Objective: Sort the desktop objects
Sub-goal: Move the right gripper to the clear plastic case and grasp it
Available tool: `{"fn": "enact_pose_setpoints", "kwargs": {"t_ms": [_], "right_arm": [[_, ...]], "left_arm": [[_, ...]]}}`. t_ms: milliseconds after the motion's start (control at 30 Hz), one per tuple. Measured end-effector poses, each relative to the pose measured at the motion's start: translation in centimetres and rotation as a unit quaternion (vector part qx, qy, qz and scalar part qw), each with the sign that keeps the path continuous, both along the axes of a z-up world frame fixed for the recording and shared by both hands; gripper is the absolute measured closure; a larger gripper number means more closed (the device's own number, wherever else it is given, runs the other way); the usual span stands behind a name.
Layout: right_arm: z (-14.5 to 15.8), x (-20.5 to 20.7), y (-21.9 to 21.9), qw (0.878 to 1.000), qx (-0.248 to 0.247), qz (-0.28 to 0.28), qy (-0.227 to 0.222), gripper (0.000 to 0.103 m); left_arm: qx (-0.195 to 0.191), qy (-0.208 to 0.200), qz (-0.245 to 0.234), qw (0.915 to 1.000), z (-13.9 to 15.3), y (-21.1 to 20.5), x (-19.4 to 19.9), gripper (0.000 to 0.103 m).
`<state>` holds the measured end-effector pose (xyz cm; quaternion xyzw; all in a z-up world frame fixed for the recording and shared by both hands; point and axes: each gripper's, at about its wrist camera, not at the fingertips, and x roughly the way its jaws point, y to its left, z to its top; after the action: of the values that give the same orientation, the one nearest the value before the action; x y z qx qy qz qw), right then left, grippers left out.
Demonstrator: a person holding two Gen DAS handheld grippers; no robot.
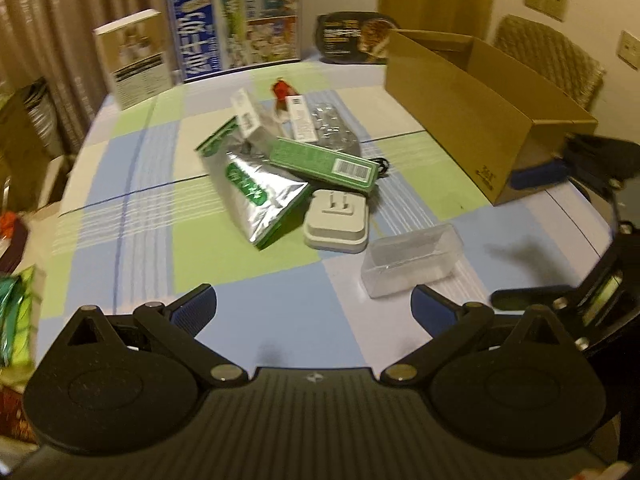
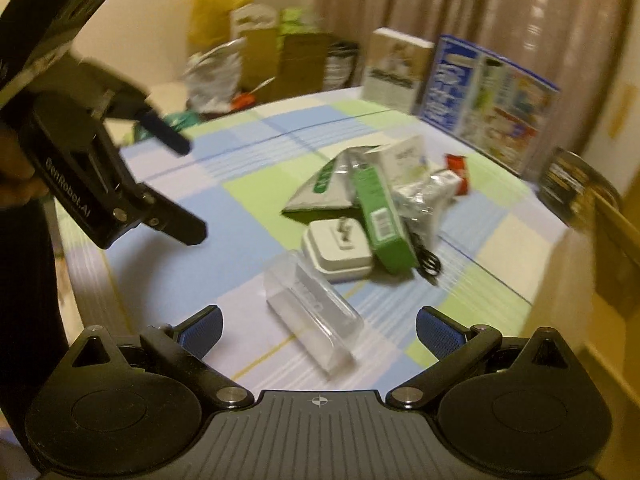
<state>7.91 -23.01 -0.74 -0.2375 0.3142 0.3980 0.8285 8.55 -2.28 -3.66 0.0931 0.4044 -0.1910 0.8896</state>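
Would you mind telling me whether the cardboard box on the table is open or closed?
Open. The cardboard box has no lid over its top, and its inner walls show in the left wrist view.

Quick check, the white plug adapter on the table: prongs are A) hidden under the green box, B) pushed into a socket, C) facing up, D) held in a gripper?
C. The white plug adapter lies flat on the table with its two metal prongs pointing up, free beside the green box, and both the left gripper and the right gripper are open and empty.
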Motion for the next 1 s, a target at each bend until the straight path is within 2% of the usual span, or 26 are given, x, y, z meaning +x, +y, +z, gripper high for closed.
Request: {"fn": "enact_pose_setpoints", "kwargs": {"t_ms": [100,167,367,500,600,733,833,1000], "right_arm": [[-1.5,1.5,1.3,0.999,-0.025,0.031,0.006,0.008],[-2.2,2.3,2.1,0.998,-0.039,0.053,0.016,0.019],[-4.0,4.4,3.6,0.993,-0.063,0.09,0.038,0.03],[-4.2,5.0,4.1,0.99,-0.079,0.109,0.042,0.038],[-4.2,5.4,4.4,0.986,-0.094,0.129,0.044,0.049],[-4.2,5.8,4.6,0.982,-0.111,0.143,0.046,0.073],[-4.0,6.0,4.2,0.981,-0.115,0.143,0.057,0.075],[-3.5,5.8,2.5,0.977,-0.137,0.152,0.057,0.075]], "left_arm": [[0.011,-0.004,-0.023,0.9997,-0.8,-0.4,1.2,0.002],[0.016,-0.005,-0.038,0.9991,-1.4,-0.5,1.9,0.002],[0.016,0.005,-0.072,0.9972,-2.8,0.0,3.5,0.002],[0.027,0.006,-0.116,0.9928,-3.6,-0.4,4.2,0.002],[0.038,0.008,-0.15,0.9878,-4.0,-1.0,4.7,0.002],[0.059,0.009,-0.192,0.9796,-4.3,-1.7,5.7,0.004],[0.073,0.012,-0.21,0.975,-4.3,-2.3,6.7,0.004],[0.098,0.01,-0.256,0.9615,-4.5,-4.0,8.0,0.004]]}}
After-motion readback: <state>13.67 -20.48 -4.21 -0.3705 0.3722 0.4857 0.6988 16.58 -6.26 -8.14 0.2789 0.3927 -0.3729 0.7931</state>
